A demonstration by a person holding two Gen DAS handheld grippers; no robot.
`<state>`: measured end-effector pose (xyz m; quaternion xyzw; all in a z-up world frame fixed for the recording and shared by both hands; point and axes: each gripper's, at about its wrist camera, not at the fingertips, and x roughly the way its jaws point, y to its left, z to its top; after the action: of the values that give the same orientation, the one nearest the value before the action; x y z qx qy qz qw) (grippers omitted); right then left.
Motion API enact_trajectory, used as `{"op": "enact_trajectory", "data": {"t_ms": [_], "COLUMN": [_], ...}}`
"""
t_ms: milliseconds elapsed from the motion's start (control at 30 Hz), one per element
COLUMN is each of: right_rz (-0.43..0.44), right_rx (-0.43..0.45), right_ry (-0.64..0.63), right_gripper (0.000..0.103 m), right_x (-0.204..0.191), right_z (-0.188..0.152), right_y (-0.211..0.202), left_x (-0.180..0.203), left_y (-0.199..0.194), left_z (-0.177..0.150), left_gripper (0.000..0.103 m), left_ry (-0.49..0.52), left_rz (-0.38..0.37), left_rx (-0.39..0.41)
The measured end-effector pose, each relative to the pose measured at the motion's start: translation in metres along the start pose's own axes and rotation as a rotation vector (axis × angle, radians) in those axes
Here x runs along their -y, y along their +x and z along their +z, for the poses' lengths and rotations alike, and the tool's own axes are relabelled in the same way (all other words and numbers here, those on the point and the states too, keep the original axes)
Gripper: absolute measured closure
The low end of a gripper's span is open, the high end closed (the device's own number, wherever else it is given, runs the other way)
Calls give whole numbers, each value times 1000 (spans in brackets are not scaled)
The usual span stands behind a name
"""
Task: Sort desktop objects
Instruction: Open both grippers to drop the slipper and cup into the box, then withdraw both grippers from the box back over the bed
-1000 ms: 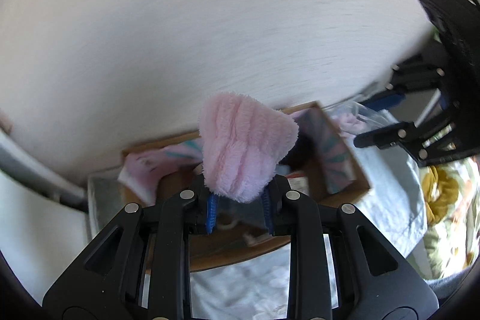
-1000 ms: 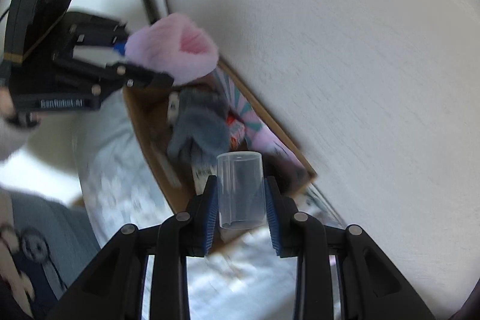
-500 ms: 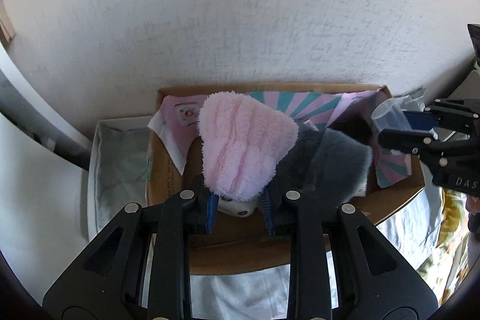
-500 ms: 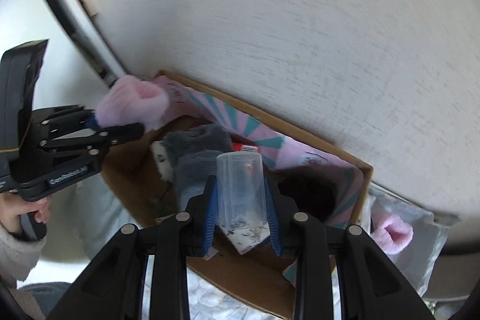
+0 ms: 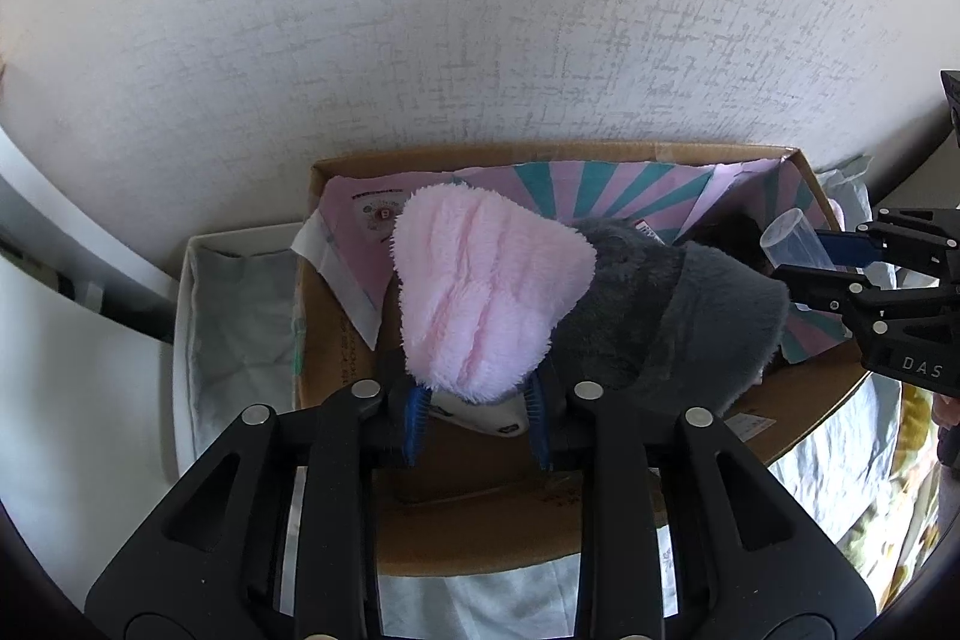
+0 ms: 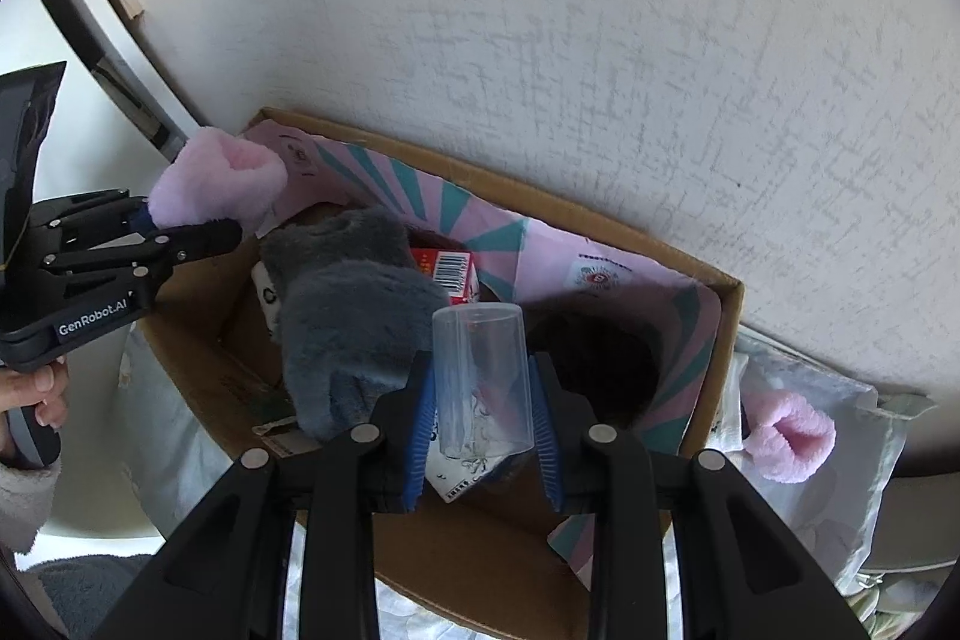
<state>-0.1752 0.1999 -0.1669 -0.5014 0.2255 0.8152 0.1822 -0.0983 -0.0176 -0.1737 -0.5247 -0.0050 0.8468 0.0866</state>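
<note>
My left gripper (image 5: 477, 418) hangs over the left end of an open cardboard box (image 5: 540, 151). A pink fluffy slipper (image 5: 486, 292) stands between its blue pads; the jaws are opening, but the pads still touch the fluff. In the right wrist view, the slipper (image 6: 216, 184) sticks out past the left gripper (image 6: 198, 223) above the box's corner. My right gripper (image 6: 483, 430) holds a clear plastic cup (image 6: 480, 376) over the box's (image 6: 600, 214) right half. Its jaws are opening slightly with the cup between the pads. A grey fluffy slipper (image 6: 354, 304) lies in the box.
A pink and teal printed bag (image 5: 600, 178) lines the box, with a red barcoded packet (image 6: 450, 268) inside. Right of the box, a second pink slipper (image 6: 786, 436) lies in a clear bag. A white bin (image 5: 240, 316) stands left; a textured wall rises behind. A person's hand (image 6: 42, 394) grips the left handle.
Both grippers have come down toward the box, and the right one has rolled. The left pads stand a little wider around the pink slipper. The cup stays between the right pads.
</note>
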Motion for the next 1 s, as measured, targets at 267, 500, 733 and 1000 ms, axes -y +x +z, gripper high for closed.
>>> {"op": "enact_trajectory", "data": {"t_ms": [267, 500, 733, 1000], "right_rz": [58, 80, 66, 20], "right_rx": [60, 189, 224, 265], "right_ry": [43, 53, 64, 21], "right_gripper": [6, 0, 0, 0], "right_x": [7, 14, 23, 47], "right_z": [-8, -25, -42, -78], "right_y": [-7, -36, -55, -104], "left_x": [16, 24, 42, 95], "left_y": [-9, -21, -44, -72], "left_z": [-1, -4, -3, -3], "left_gripper": [0, 0, 0, 0], "left_ry": [41, -1, -15, 54], "left_rz": [58, -62, -98, -81], "left_rx": [75, 93, 117, 123]}}
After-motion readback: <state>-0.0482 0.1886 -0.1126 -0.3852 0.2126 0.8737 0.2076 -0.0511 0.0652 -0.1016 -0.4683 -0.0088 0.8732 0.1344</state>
